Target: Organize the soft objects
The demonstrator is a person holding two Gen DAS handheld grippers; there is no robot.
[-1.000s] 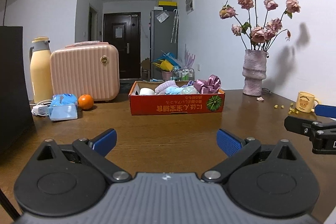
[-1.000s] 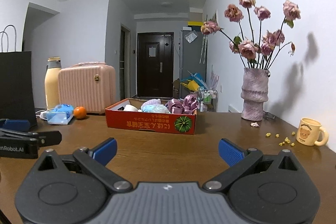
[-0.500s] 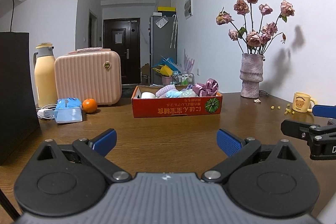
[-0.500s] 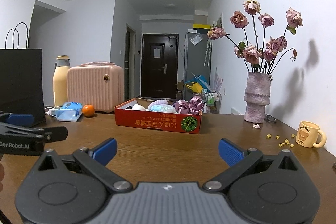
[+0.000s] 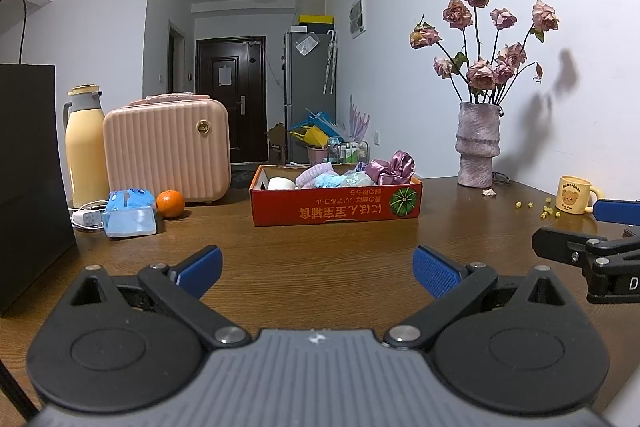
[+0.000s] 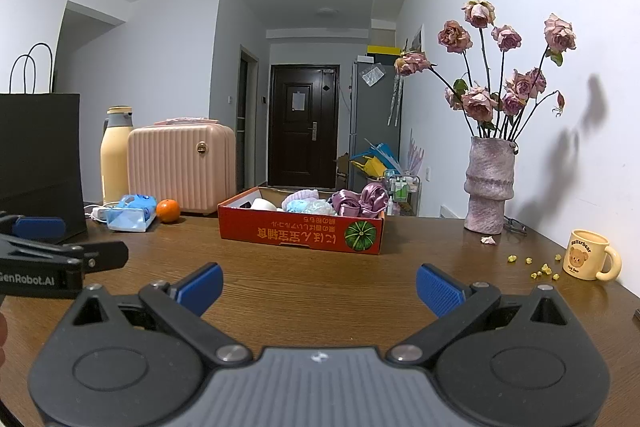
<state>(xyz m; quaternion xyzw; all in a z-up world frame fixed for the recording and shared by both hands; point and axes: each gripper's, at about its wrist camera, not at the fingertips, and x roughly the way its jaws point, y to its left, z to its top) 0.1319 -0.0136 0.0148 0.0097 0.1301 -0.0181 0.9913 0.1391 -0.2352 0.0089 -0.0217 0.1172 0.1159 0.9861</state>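
Both of your grippers hang low over the wooden table with jaws spread wide and nothing between them: the left gripper fills the bottom of its own view, and the right gripper does the same in its view, each peeking into the other's frame at the side edge. Your soft objects sit heaped in the red cardboard box at the centre of both frames, well apart from either tool, with bare tabletop between. You can make out a lilac knitted piece, something pale blue, a white roll toward the left end, and a shiny purple satin scrunchie at the right end. All of these look light and limp, so expect them to sag, drape and snag on neighbours when lifted; the satin will likely be slippery, so pinch a gathered fold near its top rather than a single smooth layer. The knit should grip readily; take it at its highest bulge. Mind the box wall on your way in, since the cardboard looks light enough to slide if nudged. Leave the vase at right, the mug at the far right and the orange at left alone.
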